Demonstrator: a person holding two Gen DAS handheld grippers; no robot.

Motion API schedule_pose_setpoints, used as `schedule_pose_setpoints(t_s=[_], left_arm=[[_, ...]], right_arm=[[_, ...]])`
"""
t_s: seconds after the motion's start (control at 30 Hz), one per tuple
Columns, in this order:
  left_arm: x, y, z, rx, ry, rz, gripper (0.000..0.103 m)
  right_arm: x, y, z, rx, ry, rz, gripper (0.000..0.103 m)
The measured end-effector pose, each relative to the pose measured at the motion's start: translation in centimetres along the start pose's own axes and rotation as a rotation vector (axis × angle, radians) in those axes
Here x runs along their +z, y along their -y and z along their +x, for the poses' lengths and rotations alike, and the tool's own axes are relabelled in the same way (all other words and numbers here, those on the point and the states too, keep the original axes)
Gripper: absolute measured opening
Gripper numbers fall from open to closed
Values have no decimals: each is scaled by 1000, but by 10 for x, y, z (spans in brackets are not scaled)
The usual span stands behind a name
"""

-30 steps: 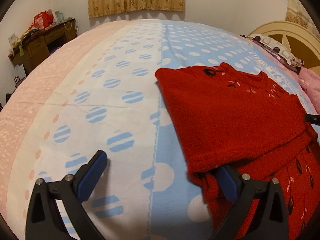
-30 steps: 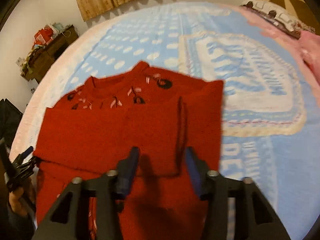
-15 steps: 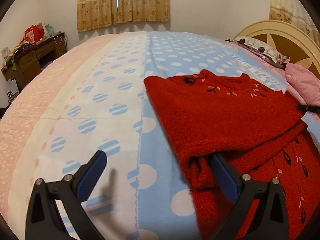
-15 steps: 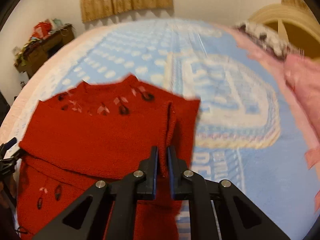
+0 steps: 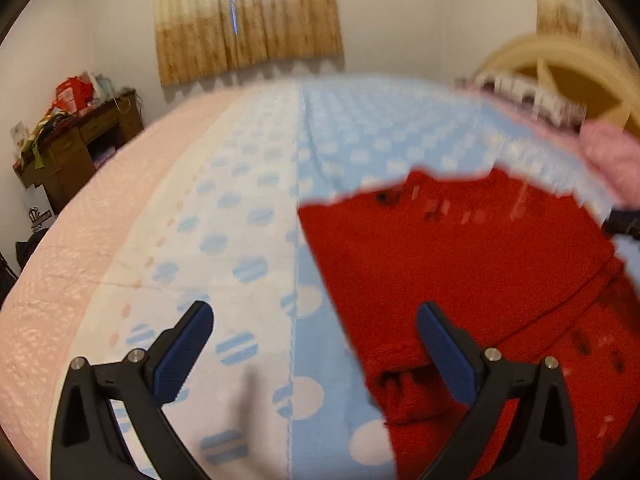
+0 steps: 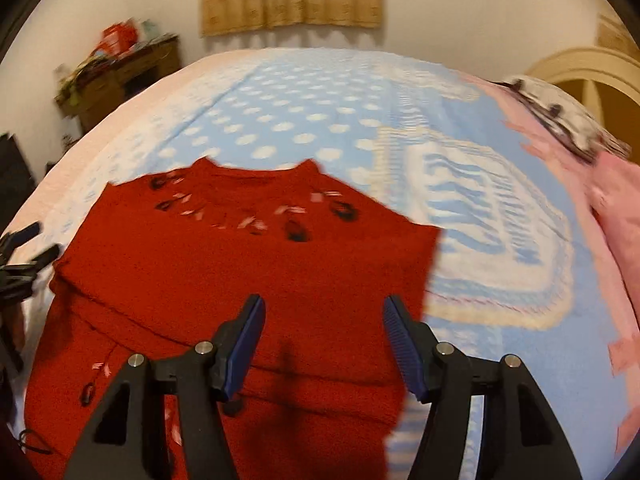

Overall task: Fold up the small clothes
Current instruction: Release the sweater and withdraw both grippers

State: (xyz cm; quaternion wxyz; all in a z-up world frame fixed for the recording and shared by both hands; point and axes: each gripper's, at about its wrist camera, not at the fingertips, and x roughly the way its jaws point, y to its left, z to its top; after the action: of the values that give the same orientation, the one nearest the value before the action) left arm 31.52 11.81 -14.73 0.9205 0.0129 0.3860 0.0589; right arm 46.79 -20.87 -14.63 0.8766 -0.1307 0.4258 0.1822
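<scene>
A red knitted sweater (image 6: 248,264) with black and pink marks near the collar lies folded across on the bed; it also shows in the left wrist view (image 5: 460,264). My left gripper (image 5: 316,340) is open and empty, above the sweater's left edge and the bedspread. My right gripper (image 6: 324,332) is open and empty, above the sweater's lower right part. The left gripper's tips show at the left edge of the right wrist view (image 6: 24,248).
The bed has a blue, white and pink dotted bedspread (image 5: 248,208). A pink garment (image 6: 616,208) lies at the right by the headboard (image 5: 568,80). A cluttered wooden desk (image 5: 76,144) stands at the far left by the wall.
My right gripper was shut on a fold of the sweater half a second ago; it has let go, opened and drawn back. The fold now lies flat. The left gripper lifted slightly.
</scene>
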Motion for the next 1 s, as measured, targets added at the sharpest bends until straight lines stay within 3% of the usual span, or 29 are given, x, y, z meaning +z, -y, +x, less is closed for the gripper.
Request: schedule_pose_setpoints(t_s=[0.07, 0.13, 0.2, 0.47, 0.73, 0.9, 1.0], left_arm=[[-10, 4, 15, -3, -78, 29, 103], [-17, -1, 17, -24, -80, 5, 103], [-19, -6, 18, -51, -97, -23, 103], [-22, -10, 21, -99, -110, -63, 103], [-27, -11, -15, -64, -40, -73, 103], [-31, -9, -1, -27, -114, -61, 103], [-31, -8, -15, -15, -82, -65, 103]], right_arm=[[-4, -1, 20, -22, -61, -3, 62], [-16, 5, 35, -13, -120, 22, 62], [-26, 11, 31, 10, -76, 35, 62], [-33, 16, 27, 0, -73, 30, 65], [-40, 3, -2, -16, -33, 34, 66], [-47, 5, 2, -35, -62, 31, 67], [-50, 7, -10, 11, -53, 70, 67]])
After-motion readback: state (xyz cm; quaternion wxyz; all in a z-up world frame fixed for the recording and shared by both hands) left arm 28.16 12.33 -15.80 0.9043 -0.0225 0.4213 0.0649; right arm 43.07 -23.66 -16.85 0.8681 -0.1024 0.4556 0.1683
